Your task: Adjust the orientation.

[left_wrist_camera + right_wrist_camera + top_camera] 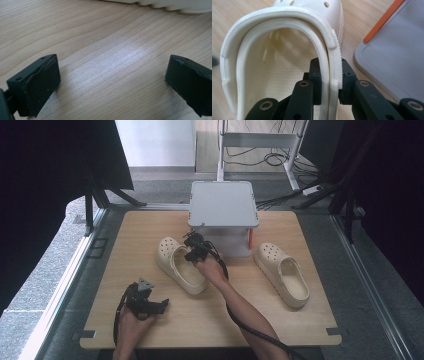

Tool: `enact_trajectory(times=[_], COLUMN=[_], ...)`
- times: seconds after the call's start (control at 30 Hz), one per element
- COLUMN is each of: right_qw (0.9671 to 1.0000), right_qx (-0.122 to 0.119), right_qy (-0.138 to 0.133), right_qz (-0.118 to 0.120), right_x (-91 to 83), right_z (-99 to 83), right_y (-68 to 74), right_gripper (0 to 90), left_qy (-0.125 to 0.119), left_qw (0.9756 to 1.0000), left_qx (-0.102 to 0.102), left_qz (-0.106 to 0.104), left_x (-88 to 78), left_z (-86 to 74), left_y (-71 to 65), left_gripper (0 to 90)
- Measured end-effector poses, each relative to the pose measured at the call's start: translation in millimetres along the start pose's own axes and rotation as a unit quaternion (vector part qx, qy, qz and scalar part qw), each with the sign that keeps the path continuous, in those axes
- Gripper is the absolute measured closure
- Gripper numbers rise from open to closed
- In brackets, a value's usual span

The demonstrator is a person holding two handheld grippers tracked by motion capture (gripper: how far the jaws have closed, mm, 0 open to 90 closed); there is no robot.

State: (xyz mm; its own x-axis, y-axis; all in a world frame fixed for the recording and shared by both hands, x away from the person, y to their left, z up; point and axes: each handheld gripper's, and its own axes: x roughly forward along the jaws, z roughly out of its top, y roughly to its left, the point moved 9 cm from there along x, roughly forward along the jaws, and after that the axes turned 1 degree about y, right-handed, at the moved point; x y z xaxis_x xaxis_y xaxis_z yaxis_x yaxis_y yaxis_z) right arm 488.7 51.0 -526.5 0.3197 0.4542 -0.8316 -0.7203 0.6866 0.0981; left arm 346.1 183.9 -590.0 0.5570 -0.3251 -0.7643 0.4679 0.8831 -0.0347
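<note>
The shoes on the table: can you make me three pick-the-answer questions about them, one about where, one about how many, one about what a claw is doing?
1. Where is the grey stand?
A. behind the shoes
B. on the floor
C. inside a shoe

2. How many cream shoes?
A. one
B. two
C. four

3. What is the right claw doing?
A. hanging open
B. pinching a shoe's side wall
C. holding a cup

Answers:
1 A, it stands at the table's far side.
2 B, the left shoe and the right shoe.
3 B, the pads press on the left shoe's rim.
</note>
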Motion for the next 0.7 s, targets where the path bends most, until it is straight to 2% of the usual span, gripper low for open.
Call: enact_trajectory(times=[0.27,0.4,0.7], right_qw=[0.9997,0.9993,0.9981], right_qx=[-0.022,-0.030,-0.053], right_qy=[0.006,0.005,0.005], right_qz=[0.009,0.021,0.031], right_x=[-42.2,-62.6,-106.0], right_z=[-9.9,-14.8,-35.2], right_y=[6.1,9.5,23.3], right_gripper=[77.4,77.5,77.4], left_qy=[0.000,-0.001,0.000], left_qw=[1.0000,1.0000,1.0000], left_qx=[0.001,0.000,0.000], left_qz=[0.000,0.000,0.000], left_x=[0.0,0.1,0.0], left_z=[0.2,0.2,0.1], left_y=[0.1,-0.1,-0.1], left_gripper=[0.0,0.0,0.0])
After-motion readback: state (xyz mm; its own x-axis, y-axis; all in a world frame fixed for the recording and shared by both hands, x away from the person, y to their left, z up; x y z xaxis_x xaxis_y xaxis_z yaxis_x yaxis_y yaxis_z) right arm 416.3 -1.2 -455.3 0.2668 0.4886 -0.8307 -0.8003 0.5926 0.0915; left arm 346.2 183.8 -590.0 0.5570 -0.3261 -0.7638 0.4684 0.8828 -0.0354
